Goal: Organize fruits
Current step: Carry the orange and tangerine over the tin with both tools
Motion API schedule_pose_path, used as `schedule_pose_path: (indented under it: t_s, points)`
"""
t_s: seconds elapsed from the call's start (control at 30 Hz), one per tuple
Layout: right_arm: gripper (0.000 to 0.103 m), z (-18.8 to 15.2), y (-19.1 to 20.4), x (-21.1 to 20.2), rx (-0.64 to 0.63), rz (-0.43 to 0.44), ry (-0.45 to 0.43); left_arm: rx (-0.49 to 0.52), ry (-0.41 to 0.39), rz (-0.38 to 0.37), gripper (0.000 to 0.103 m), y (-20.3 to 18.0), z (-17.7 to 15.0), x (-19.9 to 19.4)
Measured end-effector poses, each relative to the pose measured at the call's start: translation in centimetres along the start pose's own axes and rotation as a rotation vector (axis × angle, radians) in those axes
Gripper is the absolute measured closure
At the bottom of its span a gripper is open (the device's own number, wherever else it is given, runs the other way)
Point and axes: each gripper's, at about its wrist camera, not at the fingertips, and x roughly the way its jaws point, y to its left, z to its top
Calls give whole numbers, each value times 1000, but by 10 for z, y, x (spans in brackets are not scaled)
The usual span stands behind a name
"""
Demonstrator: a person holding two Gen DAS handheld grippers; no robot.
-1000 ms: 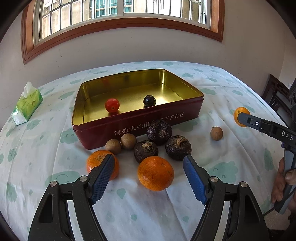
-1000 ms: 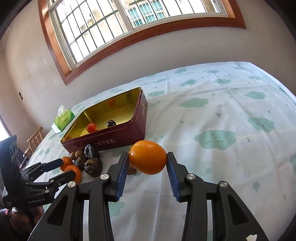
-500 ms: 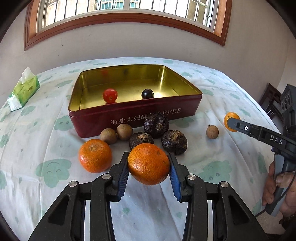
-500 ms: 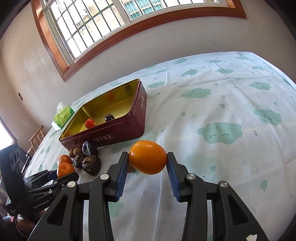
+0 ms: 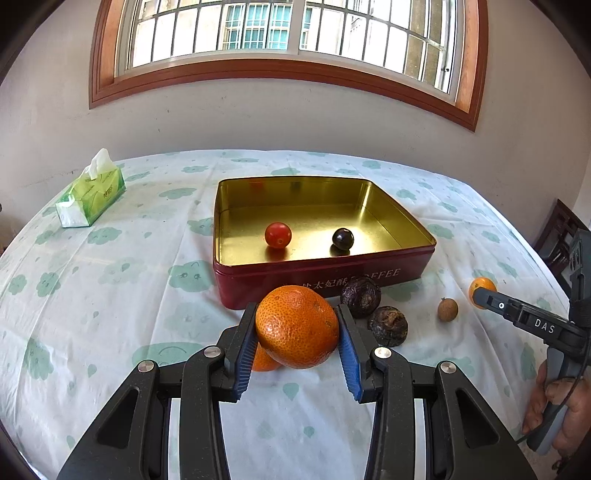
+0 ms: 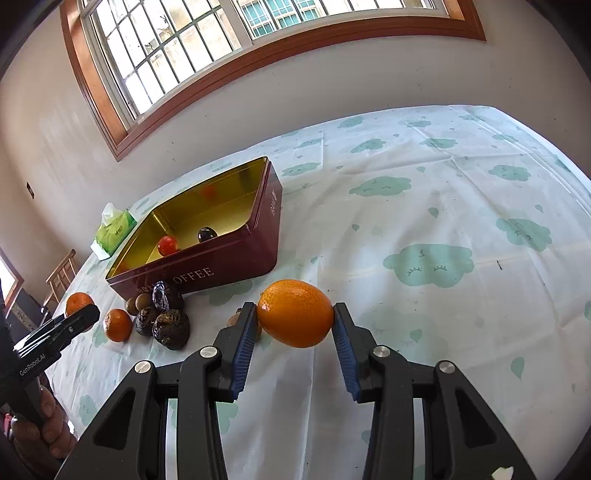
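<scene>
While the right claw (image 6: 295, 325) stays clamped on its small orange (image 6: 295, 318), long axis lying crosswise between the pads, the left claw (image 5: 297, 328) has just closed on the big orange (image 5: 297, 326) and lifted it off the table (image 5: 110, 295), just before the tin (image 5: 317, 280).

Bright daylight from the window (image 5: 288, 33); sharp, fisheye-bent, dark-cornered edges.
</scene>
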Motion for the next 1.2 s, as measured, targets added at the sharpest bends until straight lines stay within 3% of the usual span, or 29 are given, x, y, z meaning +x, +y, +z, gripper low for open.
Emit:
schedule_pose_path:
  t_s: [0.33, 0.47, 0.73, 1.2]
  points:
    - [65, -1, 12, -8, -55, -69, -49, -2, -36, 36, 62, 5, 6, -6]
    - [65, 3, 27, -19, -31, -10, -80, -3, -47, 50, 61, 7, 11, -8]
    - [65, 20, 89, -35, -122, 100, -124, -21, -69, 58, 61, 7, 24, -4]
    - [65, 41, 110, -25, -144, 122, -131, 6, -91, 59, 61, -2, 49, 8]
